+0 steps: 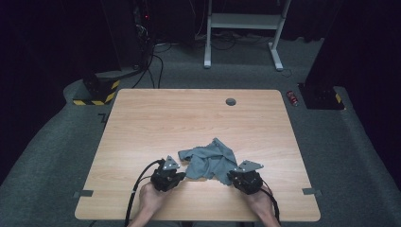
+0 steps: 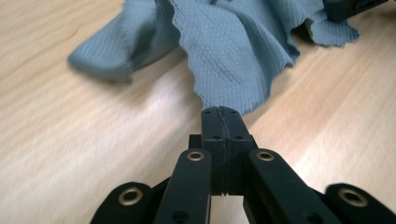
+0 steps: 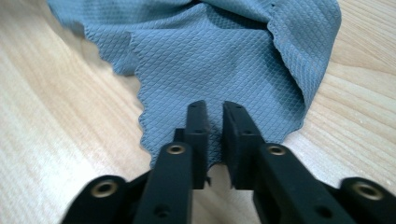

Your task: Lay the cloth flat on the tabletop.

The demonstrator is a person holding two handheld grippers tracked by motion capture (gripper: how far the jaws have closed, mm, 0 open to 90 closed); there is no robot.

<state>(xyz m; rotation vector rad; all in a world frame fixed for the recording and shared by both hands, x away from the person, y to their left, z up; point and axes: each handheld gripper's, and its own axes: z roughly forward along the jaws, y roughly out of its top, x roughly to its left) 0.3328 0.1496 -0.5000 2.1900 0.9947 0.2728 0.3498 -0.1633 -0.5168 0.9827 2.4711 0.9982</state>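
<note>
Two grippers: you hold one in each hand at the near edge of the wooden table (image 1: 142, 118), both set against the near hem of the grey cloth (image 1: 210, 163).
Left hand: your left hand (image 1: 150, 197) comes in from the near edge, short of the cloth's near-left corner.
Left gripper: the left gripper (image 2: 219, 114) has its jaws pressed flat together, pinching the cloth (image 2: 233, 51) by a corner at their tips; in the high view the left gripper (image 1: 176, 176) sits just left of the cloth's near edge.
Right hand: your right hand (image 1: 259, 201) enters from the near edge, short of the cloth's near-right corner.
Right gripper: the right gripper (image 3: 214, 114) has its jaws narrow, a slim gap between them, with the cloth (image 3: 215, 56) hem lying in that gap; whether the pads press on the fabric cannot be told. In the high view the right gripper (image 1: 235, 177) touches the cloth's near-right edge.
Cloth: crumpled and partly bunched, it lies on the table's near half, between the two grippers and running away from them; a fold sticks out to the left, and its scalloped hem faces you.
Cable hole: a round grey cable hole (image 1: 231, 101) sits well beyond the cloth, near the table's far edge.
Beyond the cloth: past the table's far edge, a white frame (image 1: 241, 21) stands on the dark floor.
</note>
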